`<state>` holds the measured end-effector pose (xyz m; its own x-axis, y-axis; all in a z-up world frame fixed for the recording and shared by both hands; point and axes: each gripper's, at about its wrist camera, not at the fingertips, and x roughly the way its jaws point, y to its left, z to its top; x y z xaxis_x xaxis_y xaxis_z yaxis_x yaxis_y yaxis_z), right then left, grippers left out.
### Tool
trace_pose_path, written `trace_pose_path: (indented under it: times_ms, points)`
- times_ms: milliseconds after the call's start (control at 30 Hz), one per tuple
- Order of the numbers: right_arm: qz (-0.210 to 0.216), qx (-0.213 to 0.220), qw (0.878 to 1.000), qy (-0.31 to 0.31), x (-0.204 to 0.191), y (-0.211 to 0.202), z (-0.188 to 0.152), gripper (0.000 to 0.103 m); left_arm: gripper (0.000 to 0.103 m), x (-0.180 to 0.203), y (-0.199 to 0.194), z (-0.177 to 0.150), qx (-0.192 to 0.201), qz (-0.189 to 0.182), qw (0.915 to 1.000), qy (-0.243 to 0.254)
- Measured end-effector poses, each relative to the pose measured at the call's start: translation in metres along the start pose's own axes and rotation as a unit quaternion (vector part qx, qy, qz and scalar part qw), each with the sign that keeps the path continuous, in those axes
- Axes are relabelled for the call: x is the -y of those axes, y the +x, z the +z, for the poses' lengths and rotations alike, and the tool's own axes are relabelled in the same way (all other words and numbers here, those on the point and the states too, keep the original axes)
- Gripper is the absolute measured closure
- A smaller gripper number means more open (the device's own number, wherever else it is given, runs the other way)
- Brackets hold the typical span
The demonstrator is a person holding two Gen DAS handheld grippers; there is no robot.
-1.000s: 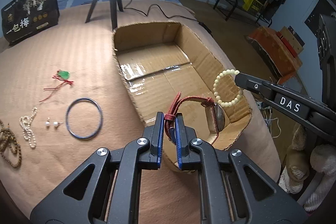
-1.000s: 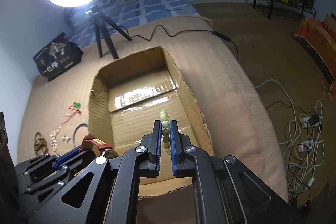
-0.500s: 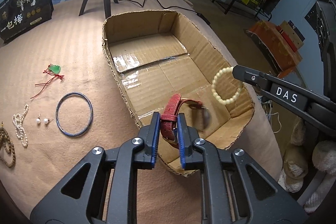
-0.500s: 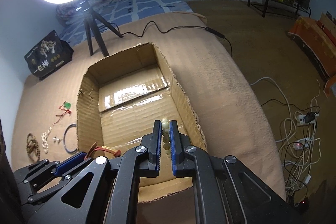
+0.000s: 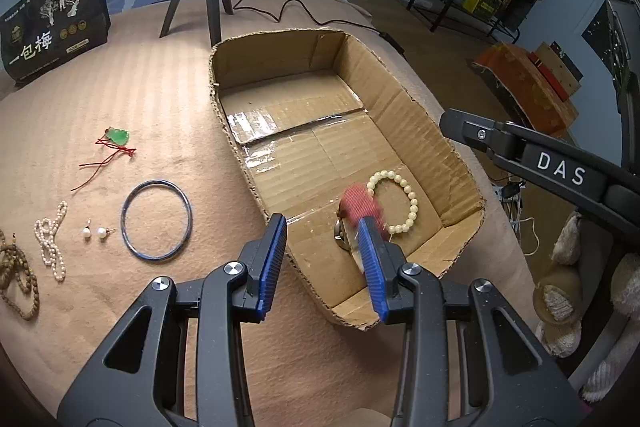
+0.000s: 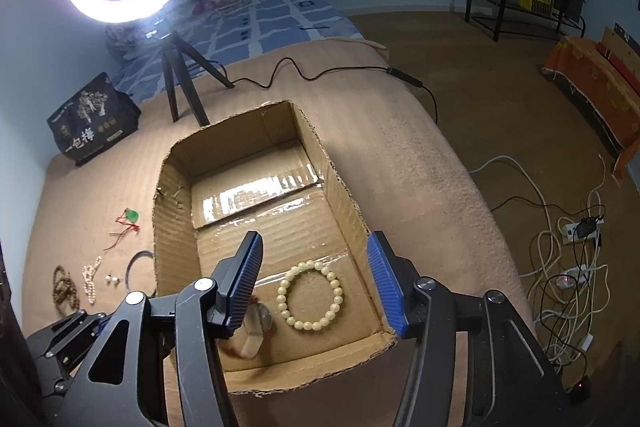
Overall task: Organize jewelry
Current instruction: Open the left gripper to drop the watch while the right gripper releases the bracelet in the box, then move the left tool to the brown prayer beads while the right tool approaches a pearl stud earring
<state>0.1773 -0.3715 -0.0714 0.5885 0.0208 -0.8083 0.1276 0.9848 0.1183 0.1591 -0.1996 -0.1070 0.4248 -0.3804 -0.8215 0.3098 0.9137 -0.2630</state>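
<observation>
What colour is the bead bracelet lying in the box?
Creamy pale yellow. The bead bracelet shows best in the right wrist view, flat on the cardboard box floor.

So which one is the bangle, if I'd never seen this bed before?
Start at the open cardboard box on the tan blanket, then look to the blanket just left of its near end. The bangle is the thin dark blue hoop lying flat there, beside two pearl earrings. Unlike the pearl strand and the brown beads further left, it is one smooth rigid ring, not beaded.
</observation>
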Motion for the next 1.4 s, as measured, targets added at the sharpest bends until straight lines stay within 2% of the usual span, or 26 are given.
trace_pose_path:
  times_ms: [400,633,700,733,900,967,1167,1400]
  points:
    - [0.014,0.015,1.000,-0.008,-0.022,-0.006,0.000,0.048,0.066,-0.022,-0.023,-0.002,0.022,0.022,0.9995,-0.004]
    - [0.032,0.044,0.998,-0.010,-0.042,-0.012,0.000,0.047,0.066,-0.051,-0.041,-0.002,0.047,0.045,0.9977,-0.015]
    - [0.040,0.051,0.998,-0.011,-0.048,-0.014,0.000,0.036,0.066,-0.060,-0.047,-0.003,0.052,0.049,0.9973,-0.021]
    - [0.044,0.055,0.997,-0.013,-0.053,-0.014,0.000,0.025,0.066,-0.065,-0.050,-0.003,0.053,0.052,0.9970,-0.024]
    - [0.052,0.062,0.996,-0.040,-0.078,-0.017,0.001,0.023,0.065,-0.087,-0.064,-0.004,0.054,0.067,0.9959,-0.029]
    - [0.056,0.060,0.995,-0.053,-0.089,-0.016,0.001,0.023,0.053,-0.098,-0.069,-0.004,0.053,0.073,0.9954,-0.034]
    - [0.072,0.048,0.993,-0.085,-0.120,-0.010,-0.003,0.023,0.050,-0.139,-0.085,-0.010,0.052,0.092,0.9924,-0.064]
    - [0.094,0.031,0.988,-0.115,-0.152,0.001,-0.009,0.023,0.048,-0.204,-0.101,-0.022,0.041,0.112,0.9839,-0.133]
